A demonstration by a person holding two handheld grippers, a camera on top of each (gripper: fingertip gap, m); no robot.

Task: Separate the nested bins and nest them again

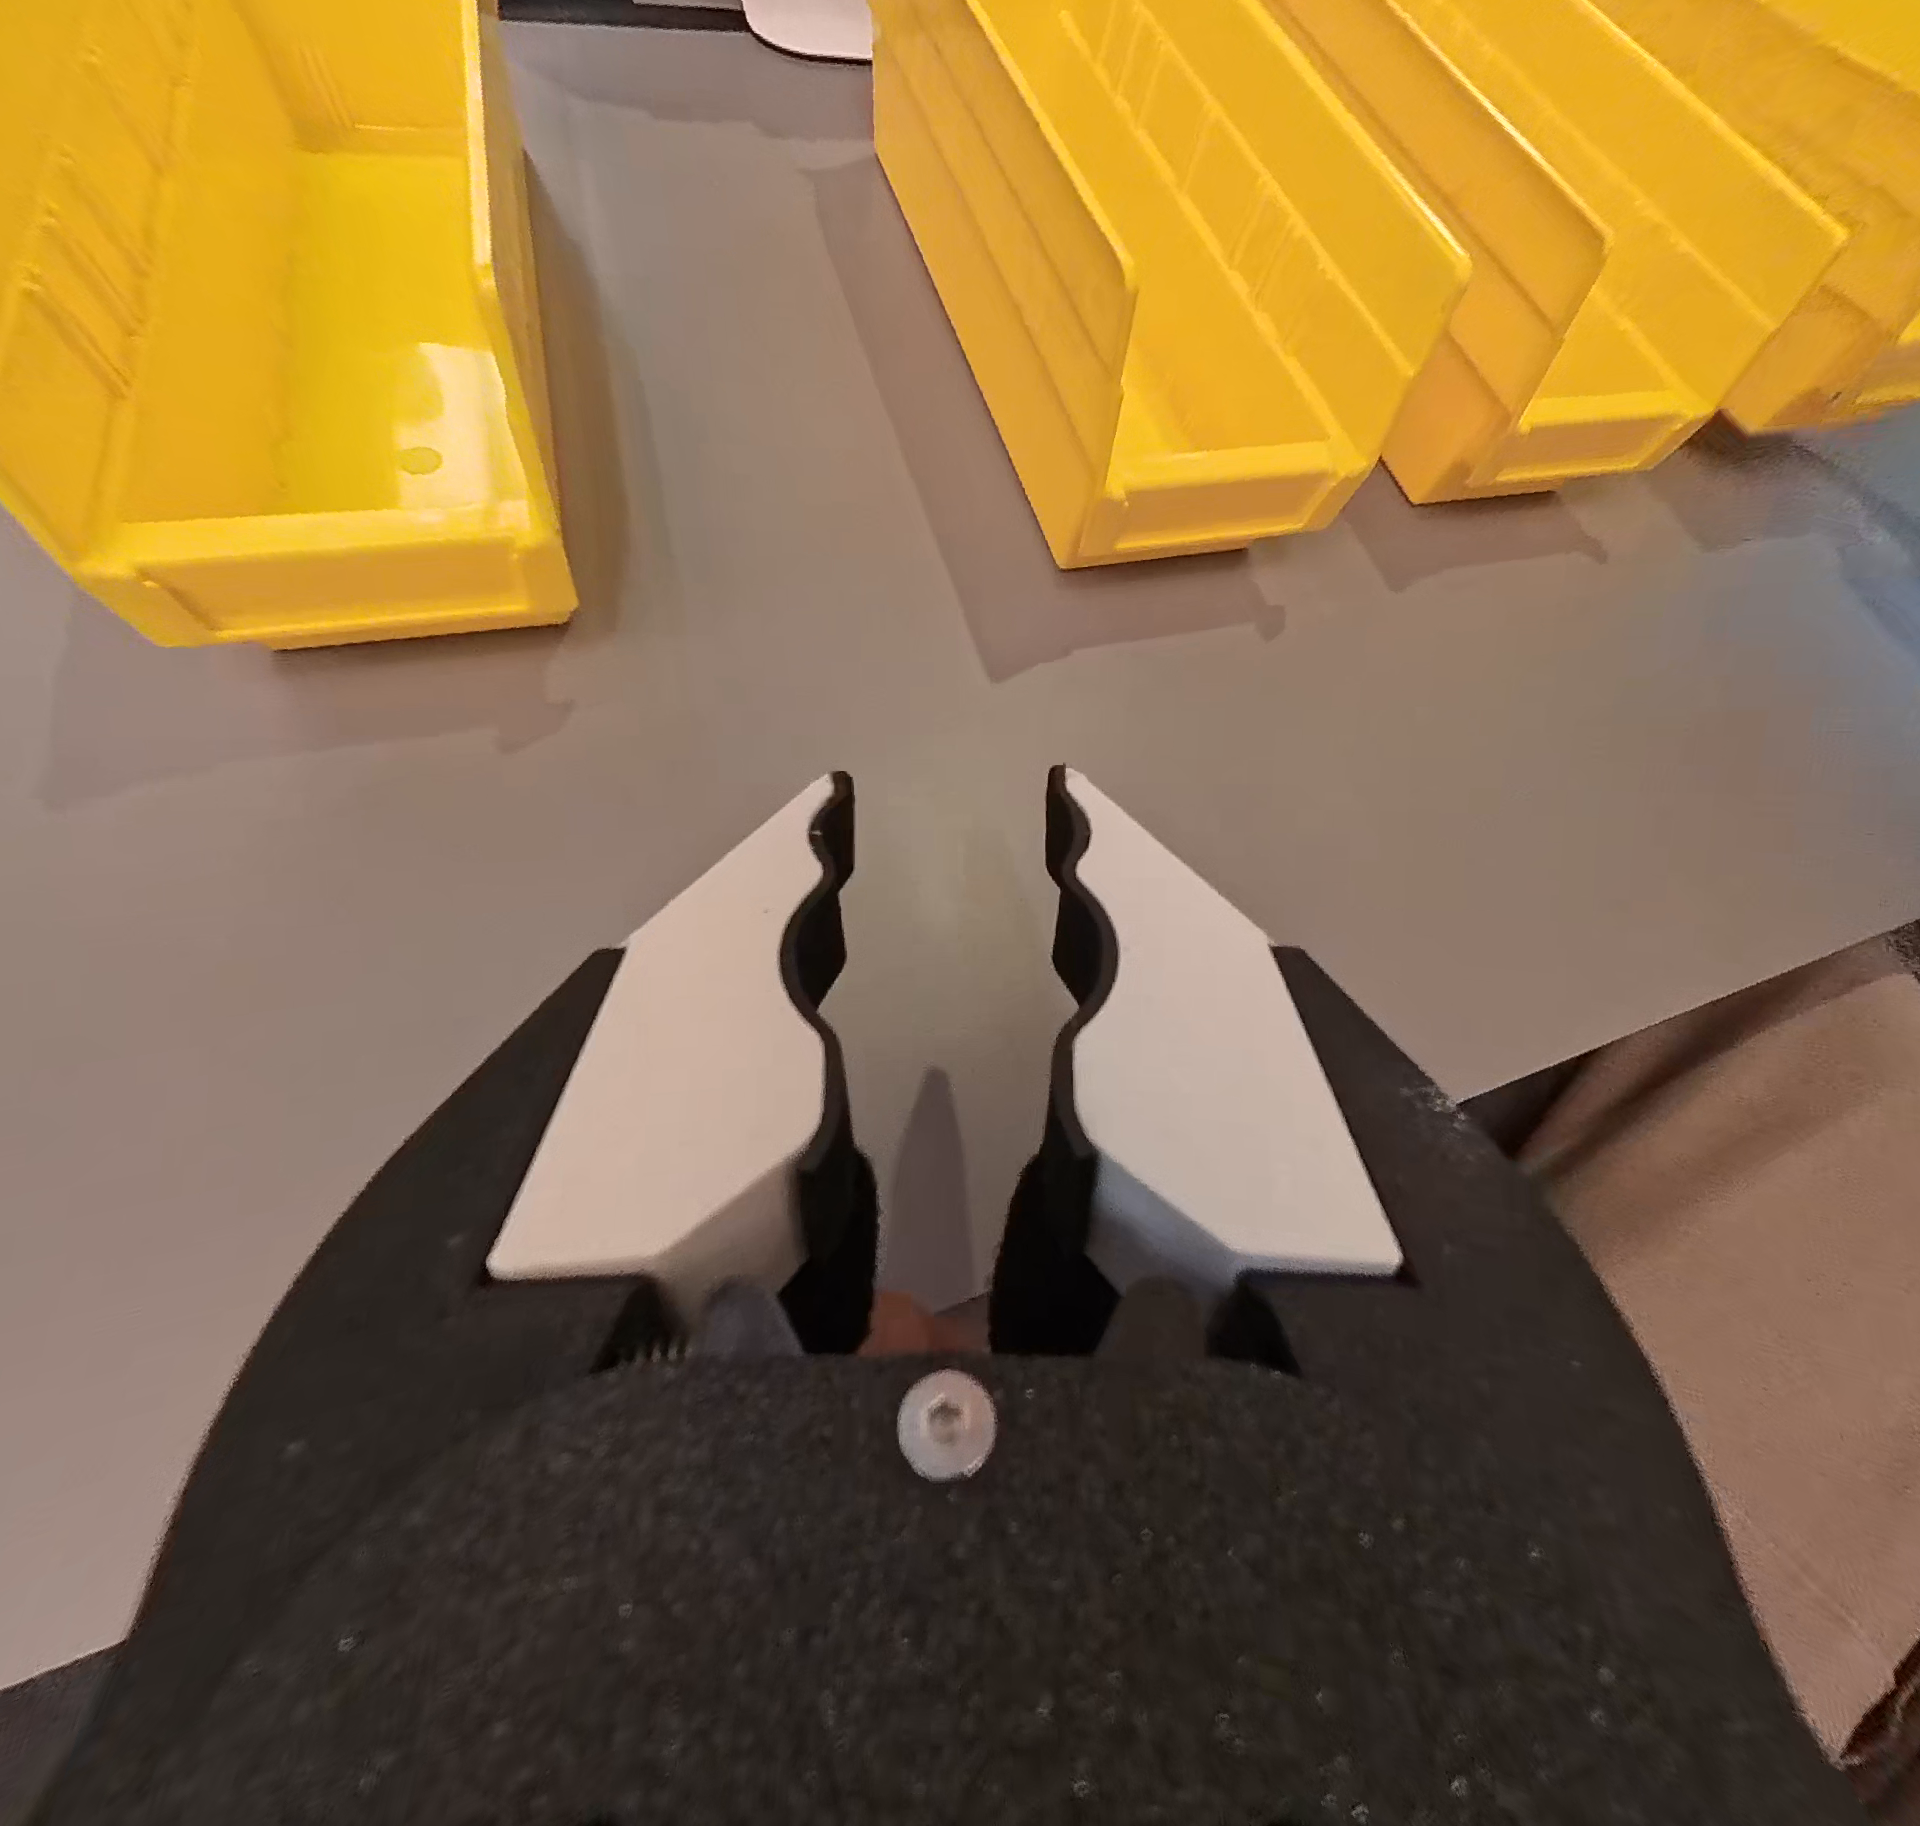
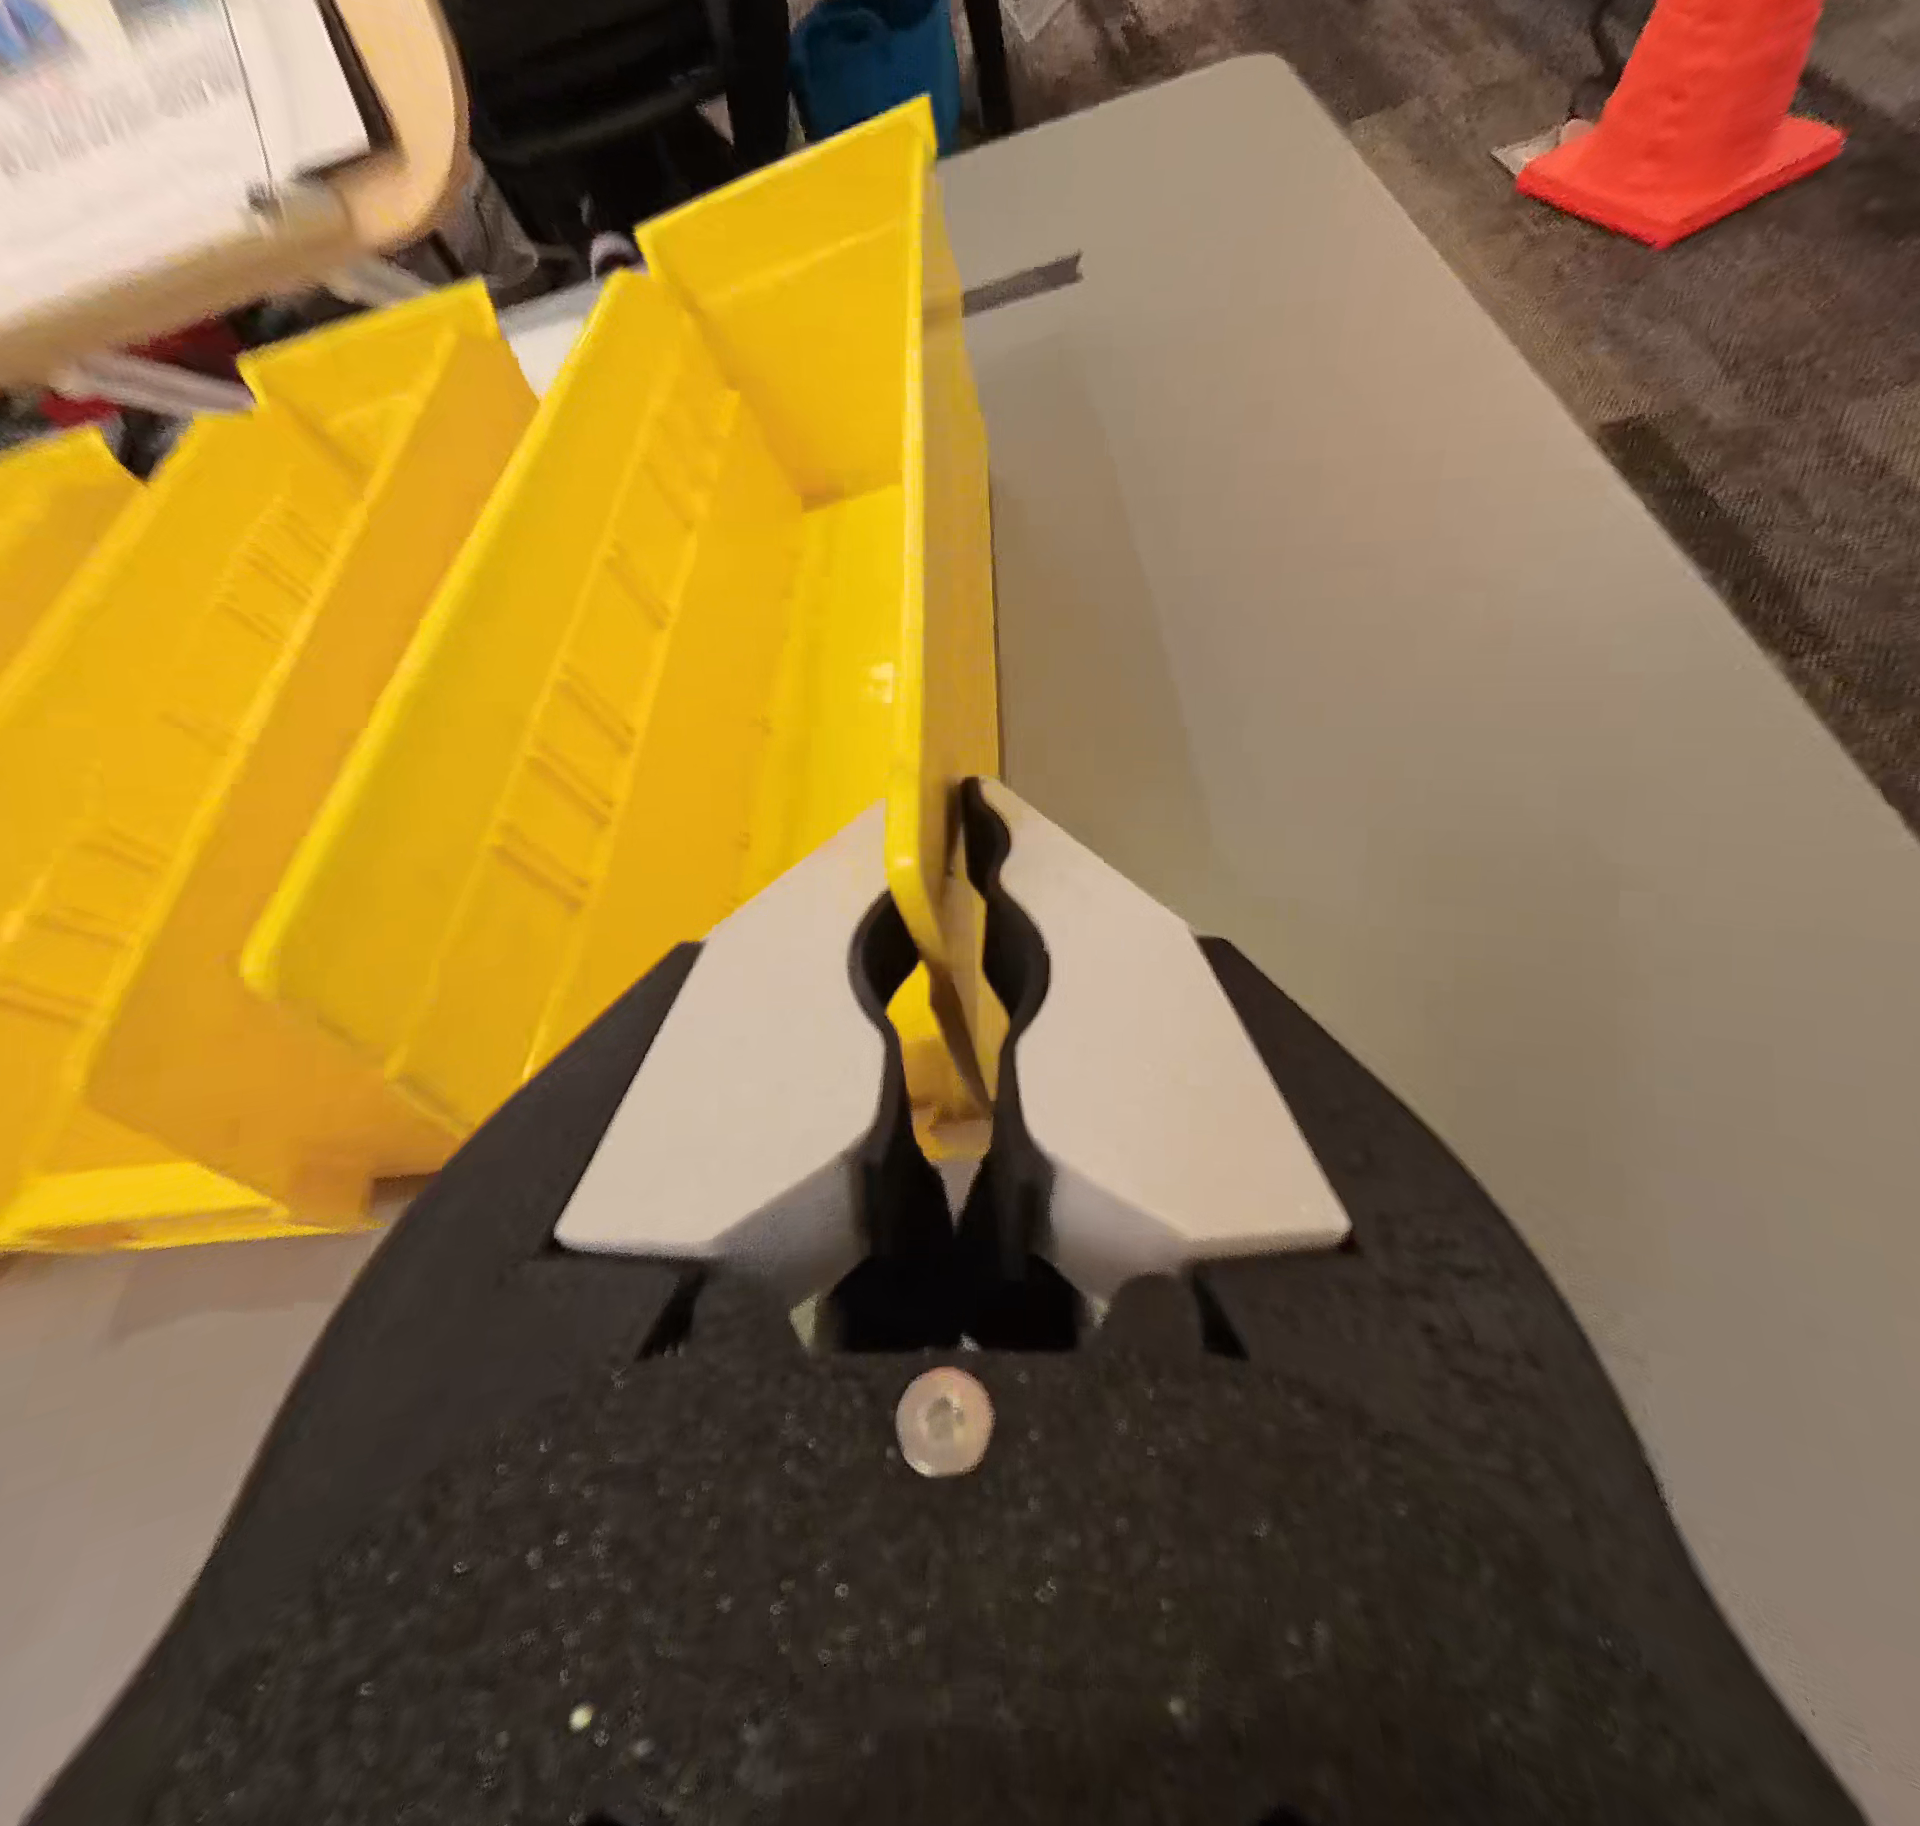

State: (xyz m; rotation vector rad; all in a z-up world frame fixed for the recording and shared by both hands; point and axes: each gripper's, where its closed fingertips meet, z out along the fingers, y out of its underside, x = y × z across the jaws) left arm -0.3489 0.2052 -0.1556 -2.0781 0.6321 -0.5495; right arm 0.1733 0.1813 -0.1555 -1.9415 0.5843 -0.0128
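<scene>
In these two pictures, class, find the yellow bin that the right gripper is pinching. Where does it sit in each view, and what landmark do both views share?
Left wrist view: probably the last bin at the far right edge, though I cannot be sure which.
Right wrist view: centre, its side wall clamped in the right gripper.
Shared landmark: the row of yellow bins on the grey table.

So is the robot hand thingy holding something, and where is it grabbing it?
The right gripper pinches a yellow bin by the near end of its right side wall. The left gripper is open, holding nothing.
</scene>
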